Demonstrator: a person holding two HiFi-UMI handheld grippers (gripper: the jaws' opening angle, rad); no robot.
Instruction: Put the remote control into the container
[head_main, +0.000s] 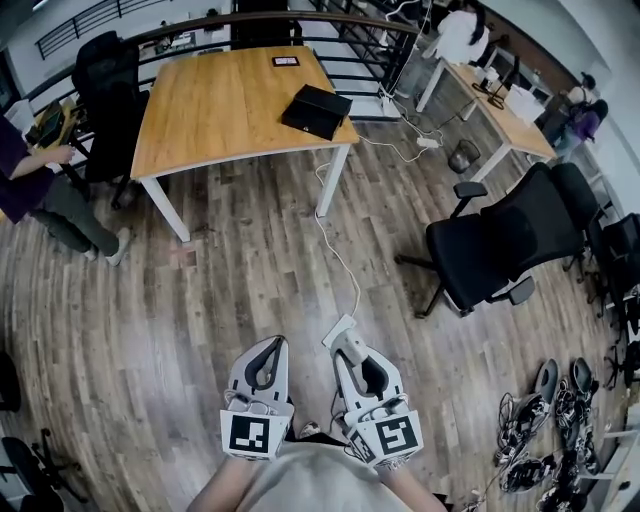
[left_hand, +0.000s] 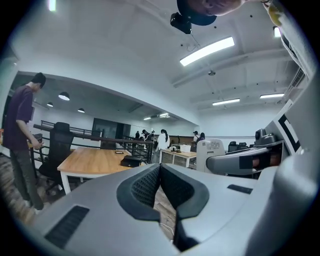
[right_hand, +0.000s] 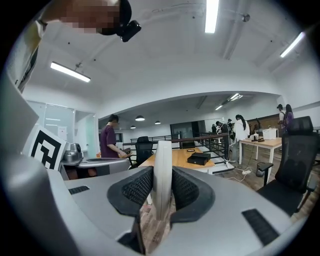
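White remote control (right_hand: 162, 180) is clamped upright in the right tongs (head_main: 349, 345), with the pads pressing on both its flat sides. In the head view its end sticks out forward past the tips. Left tongs (left_hand: 160, 175) are closed together, nothing between them. Both are held low and close to the person's body, side by side over the wooden floor (head_main: 200, 320).

Wooden desk (head_main: 220, 110) stands far ahead, well apart from both tongs. On its near right corner lies a black box (head_main: 315, 110), most likely the container the task means. Whether it is open on top cannot be told from here. A small dark item (head_main: 285, 61) sits at the desk's far edge, not identifiable. A white cable (head_main: 335, 250) runs across the floor from near the desk leg toward the person. Black office chair (head_main: 505, 245) stands to the right, and another person (head_main: 40, 190) is at the left by the desk.

Progress: pickup is done, the remote control is in the grip. The carry is not finished, since the desk is far off. Left to do, as a judgement: walk up to the desk, bring the right tongs over the black box, lower the remote control in, let go. The left tongs may be needed if the box has a lid. Early to middle of the task, nothing placed yet.
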